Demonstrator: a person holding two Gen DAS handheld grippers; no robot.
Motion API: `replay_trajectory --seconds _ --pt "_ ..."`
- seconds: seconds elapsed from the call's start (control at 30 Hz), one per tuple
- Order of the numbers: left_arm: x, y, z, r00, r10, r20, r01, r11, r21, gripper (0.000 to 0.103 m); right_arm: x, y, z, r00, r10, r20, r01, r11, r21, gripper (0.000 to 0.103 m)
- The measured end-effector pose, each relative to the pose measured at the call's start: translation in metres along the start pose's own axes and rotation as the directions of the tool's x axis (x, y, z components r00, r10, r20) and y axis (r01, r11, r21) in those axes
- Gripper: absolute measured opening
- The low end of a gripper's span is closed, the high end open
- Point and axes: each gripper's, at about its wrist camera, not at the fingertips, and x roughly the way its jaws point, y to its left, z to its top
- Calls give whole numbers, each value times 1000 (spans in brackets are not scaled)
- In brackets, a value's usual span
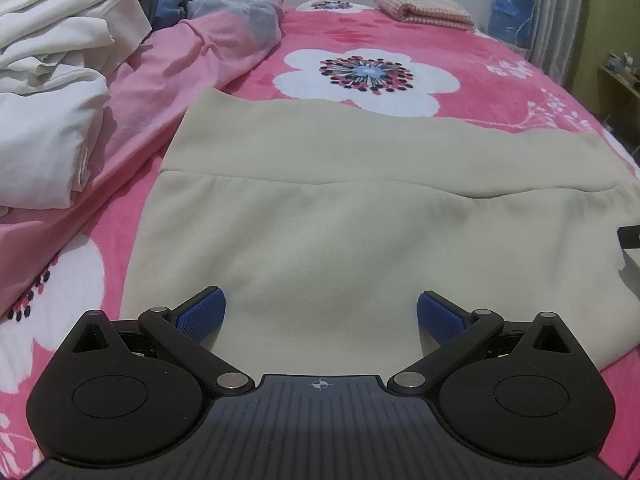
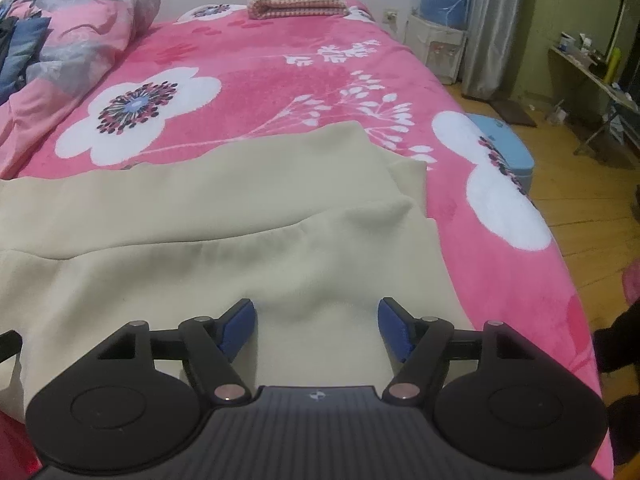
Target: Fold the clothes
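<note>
Beige garment soft matt fleece; pink blanket plush, fuzzy; floor glossy wood.

Left claw w/ blue ribbed pads spread wide, hovering over a folded cream fleece garment lying flat on the bed's pink plush blanket w/ big white flowers, nothing between the pads. Rumpled white cloth pile at left, folded checked beige towel far back near the wall
</note>
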Motion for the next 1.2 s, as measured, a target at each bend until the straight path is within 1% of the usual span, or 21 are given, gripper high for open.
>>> replay_trajectory --seconds 0.33,0.43,0.6,0.7,0.9,1.2 --pt "-1 1 -3 1000 0 12 0 1000 -6 103 0 -3 0 1000 13 3 -13 999 31 75" --pt "-1 1 -3 1000 1 11 -1 1000 -8 103 0 -4 0 1000 21 1 -21 999 38 79" --pt "-1 2 -3 1000 -1 9 1 1000 -7 103 2 -3 0 999 49 -1 -49 998 44 92" --pt "-1 2 -3 1000 -2 10 2 1000 -8 103 3 -1 0 998 57 -4 -57 998 39 97" --pt "0 2 -4 1000 -2 12 2 1000 -7 103 4 3 -1 998 60 -4 -60 998 31 102" --pt "0 1 -4 1000 0 10 0 1000 -6 103 5 4 -2 998 62 -3 -62 998 29 103"
